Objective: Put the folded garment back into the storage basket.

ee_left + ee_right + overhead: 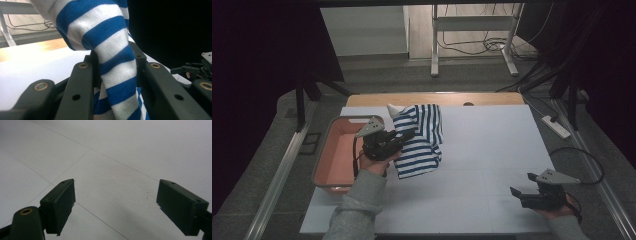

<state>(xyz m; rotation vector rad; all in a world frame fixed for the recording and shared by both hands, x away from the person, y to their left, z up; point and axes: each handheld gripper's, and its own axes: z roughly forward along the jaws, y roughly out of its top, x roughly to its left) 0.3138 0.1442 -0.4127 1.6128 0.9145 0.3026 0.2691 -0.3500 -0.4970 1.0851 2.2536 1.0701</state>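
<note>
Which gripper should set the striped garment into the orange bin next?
Left, probably: the left gripper is shut on the striped garment beside the orange bin; the right gripper rests open, far across the table.

No lettering, label, brand, number or sign can be read anywhere in these pictures.

high: above, looking down | gripper views: close, along jaws | shared: white table [482, 150]
</note>
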